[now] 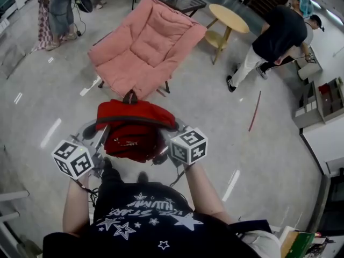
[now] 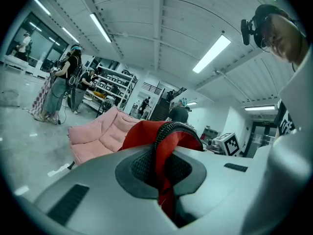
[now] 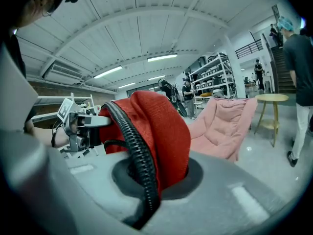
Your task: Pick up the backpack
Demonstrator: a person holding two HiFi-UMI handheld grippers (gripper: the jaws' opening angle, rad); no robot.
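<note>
a red backpack [image 1: 134, 130] hangs between two grippers, the left gripper [image 1: 99, 144] and right gripper [image 1: 167, 144] each clamped on its zippered edge

T-shirt [image 1: 141, 213]: white lettering among printed stars, upside-down to the head camera; "STAR" can be made out, the rest is unclear.
Backpack [image 1: 131, 136]: small white logo on the red front, too small to read.
Elsewhere: nothing legible.
</note>
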